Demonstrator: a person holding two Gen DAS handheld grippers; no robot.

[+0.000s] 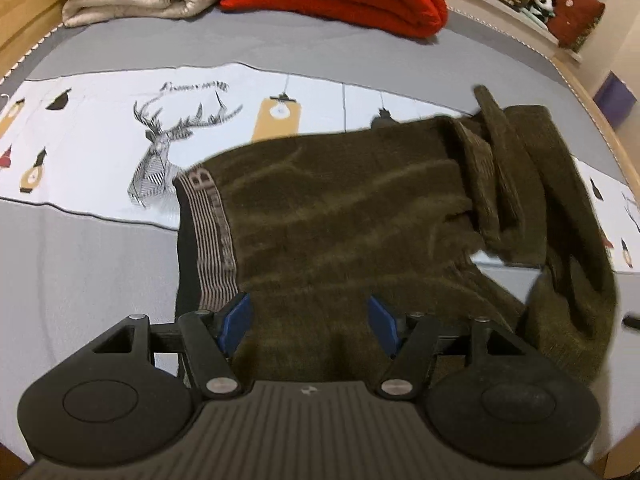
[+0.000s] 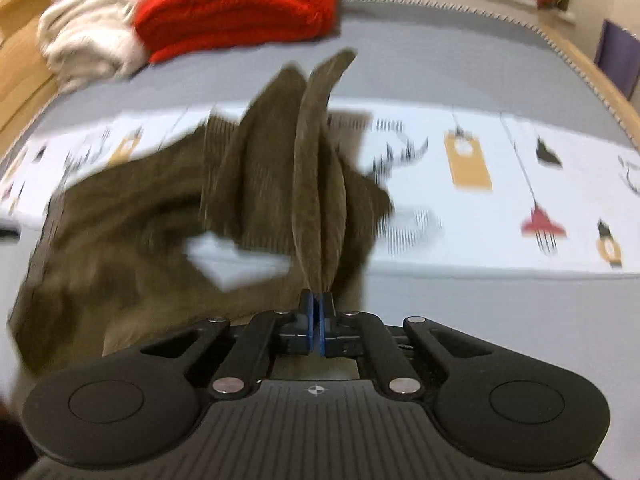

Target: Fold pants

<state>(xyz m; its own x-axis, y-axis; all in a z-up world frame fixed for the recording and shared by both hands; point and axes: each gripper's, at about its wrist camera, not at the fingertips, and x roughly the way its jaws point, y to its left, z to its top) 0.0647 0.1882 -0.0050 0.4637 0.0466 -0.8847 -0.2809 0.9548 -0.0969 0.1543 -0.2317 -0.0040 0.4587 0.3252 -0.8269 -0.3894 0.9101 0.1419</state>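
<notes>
Two wrist views. Motion blur smears the right view, and the pants' (image 2: 132, 216) lower-left edge is cut off. Right gripper (image 2: 319, 322): jaws pinched shut on upright pant folds at frame centre. Left gripper (image 1: 310, 322): jaws wide apart above the pants (image 1: 340, 216), which lie on the bedsheet (image 1: 80, 248); contact cannot be told.

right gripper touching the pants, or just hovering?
Touching. The right wrist view shows the right gripper with its blue pads shut on a fold of the olive pants, fabric rising straight out from between them.
</notes>
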